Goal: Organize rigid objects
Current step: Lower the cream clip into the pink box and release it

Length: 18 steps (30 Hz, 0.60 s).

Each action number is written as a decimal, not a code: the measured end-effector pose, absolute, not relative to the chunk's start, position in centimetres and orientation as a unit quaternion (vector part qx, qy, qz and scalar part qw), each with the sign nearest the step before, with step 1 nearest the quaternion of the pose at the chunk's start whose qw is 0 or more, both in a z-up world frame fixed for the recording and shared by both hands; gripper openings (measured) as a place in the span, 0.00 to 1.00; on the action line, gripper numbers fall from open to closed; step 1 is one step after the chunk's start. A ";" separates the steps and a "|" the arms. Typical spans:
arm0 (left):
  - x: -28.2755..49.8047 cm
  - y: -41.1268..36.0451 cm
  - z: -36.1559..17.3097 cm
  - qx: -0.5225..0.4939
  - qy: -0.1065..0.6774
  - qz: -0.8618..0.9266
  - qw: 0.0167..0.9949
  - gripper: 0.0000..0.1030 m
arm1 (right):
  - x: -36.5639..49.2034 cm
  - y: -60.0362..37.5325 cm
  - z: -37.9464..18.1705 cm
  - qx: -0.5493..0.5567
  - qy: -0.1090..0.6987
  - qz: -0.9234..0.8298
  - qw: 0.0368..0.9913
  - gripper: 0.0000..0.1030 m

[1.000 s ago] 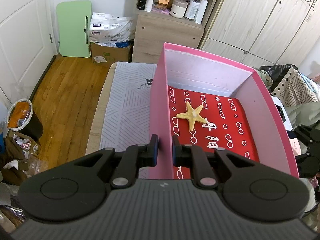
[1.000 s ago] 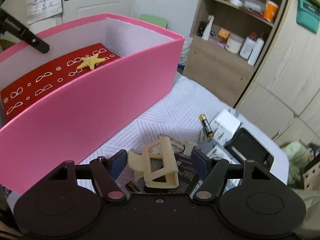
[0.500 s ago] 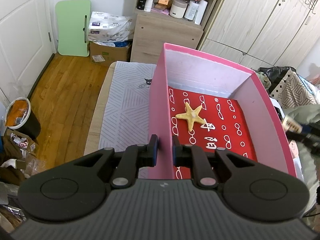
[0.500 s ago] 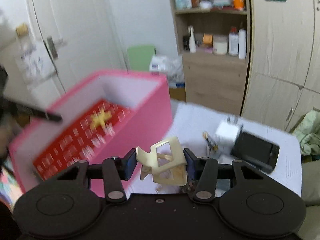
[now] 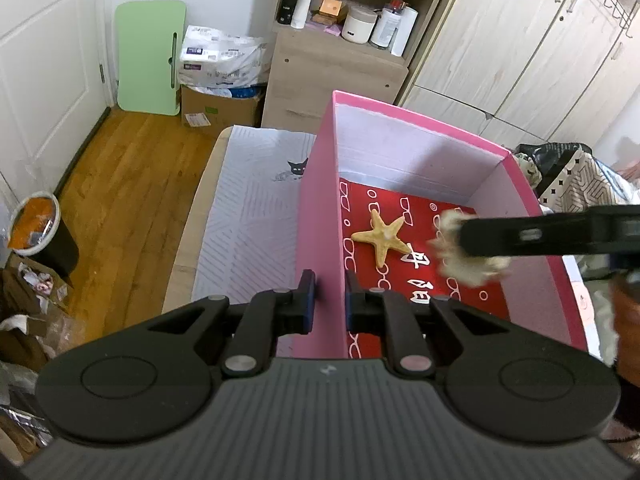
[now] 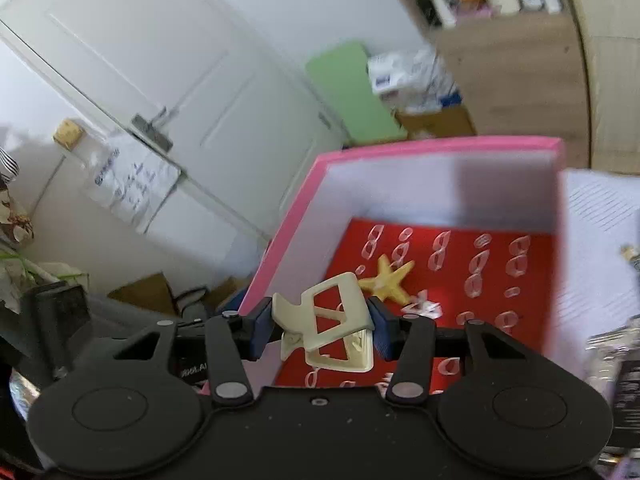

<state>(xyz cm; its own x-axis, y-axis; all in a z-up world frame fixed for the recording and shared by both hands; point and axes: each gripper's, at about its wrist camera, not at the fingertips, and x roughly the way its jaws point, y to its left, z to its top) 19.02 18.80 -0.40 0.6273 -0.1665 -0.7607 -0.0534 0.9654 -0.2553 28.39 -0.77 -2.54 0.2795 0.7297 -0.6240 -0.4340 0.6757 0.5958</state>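
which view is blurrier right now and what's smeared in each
Right wrist view is blurrier: door, shelves and pink cardboard box smear, while the cream plastic hair claw stays sharp. Left wrist view is crisp except the right gripper crossing the box.

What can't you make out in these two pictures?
- Clip, left wrist view: smeared by motion, half behind the right tongs' dark finger; its shape shows only in the right wrist view.
- Box near end, left wrist view: hidden by the left tongs clamped on its wall.
- Items beside the box, right wrist view: blurred and cut off by the right edge.
- Shelf bottles: labels too small to read.
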 end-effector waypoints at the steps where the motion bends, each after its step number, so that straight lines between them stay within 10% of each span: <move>1: 19.0 18.7 -0.4 -0.124 0.430 -0.032 0.894 0.12 | 28.3 -0.1 -3.0 0.149 0.477 0.367 0.784 0.53; 18: 18.1 17.5 0.7 -0.076 0.414 -0.033 0.906 0.11 | 28.9 2.3 -5.6 0.124 0.519 0.321 0.783 0.62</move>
<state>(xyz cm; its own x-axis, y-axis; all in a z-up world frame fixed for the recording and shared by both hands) 18.07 17.50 0.72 0.6549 -0.1233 -0.7456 -0.0019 0.9863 -0.1648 28.92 2.28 -5.64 0.2554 0.6316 -0.7320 -0.3744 0.7627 0.5274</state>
